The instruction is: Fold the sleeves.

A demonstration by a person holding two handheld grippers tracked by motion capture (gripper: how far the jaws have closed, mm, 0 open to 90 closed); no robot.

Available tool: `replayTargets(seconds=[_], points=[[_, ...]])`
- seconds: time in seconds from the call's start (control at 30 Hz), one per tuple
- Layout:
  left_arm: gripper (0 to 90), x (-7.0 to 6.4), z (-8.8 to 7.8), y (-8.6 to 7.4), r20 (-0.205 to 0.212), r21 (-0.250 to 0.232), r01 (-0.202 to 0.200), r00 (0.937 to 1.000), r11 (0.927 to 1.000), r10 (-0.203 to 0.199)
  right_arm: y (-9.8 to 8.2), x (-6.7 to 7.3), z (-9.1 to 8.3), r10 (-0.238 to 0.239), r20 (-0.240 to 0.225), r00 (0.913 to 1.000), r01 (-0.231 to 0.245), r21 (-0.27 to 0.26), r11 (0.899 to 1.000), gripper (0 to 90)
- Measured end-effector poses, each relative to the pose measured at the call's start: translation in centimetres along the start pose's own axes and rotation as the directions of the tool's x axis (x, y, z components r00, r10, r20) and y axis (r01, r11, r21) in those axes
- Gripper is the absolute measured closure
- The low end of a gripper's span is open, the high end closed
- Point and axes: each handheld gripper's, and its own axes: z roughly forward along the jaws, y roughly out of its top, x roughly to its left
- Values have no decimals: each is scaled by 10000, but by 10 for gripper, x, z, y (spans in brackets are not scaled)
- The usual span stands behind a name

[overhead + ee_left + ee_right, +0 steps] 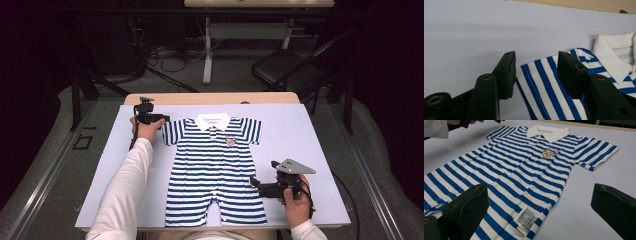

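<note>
left gripper [536, 72]: jaws spread, straddling the sleeve edge of the striped romper [215, 170], not pinching | right gripper [539, 212]: jaws wide apart, romper's side hem between them | romper flat on table [310, 130]

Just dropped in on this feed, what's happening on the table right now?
A person is working on a blue-and-white striped baby romper with a white collar, spread flat on a pale lavender table mat. The left hand-held gripper has its jaws either side of one short sleeve, not yet pinching it. The right hand-held gripper stands open at the romper's side edge by a white care label, gripping nothing.
</note>
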Motion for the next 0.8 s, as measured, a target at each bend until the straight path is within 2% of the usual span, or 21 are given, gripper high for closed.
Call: replayTargets(seconds=[0.27, 0.63, 0.8], points=[[574, 4, 4, -2, -58, 285, 91, 9999, 9996, -89, 0, 0, 0, 4, -12, 10000, -4, 4, 10000, 10], [605, 6, 9, -3, -334, 302, 264, 9991, 9992, -254, 0, 0, -1, 9, -41, 10000, -9, 15, 10000, 11], [623, 6, 10, -4, -244, 301, 356, 9991, 9989, -349, 0, 0, -1, -14, -40, 10000, 14, -7, 10000, 12]])
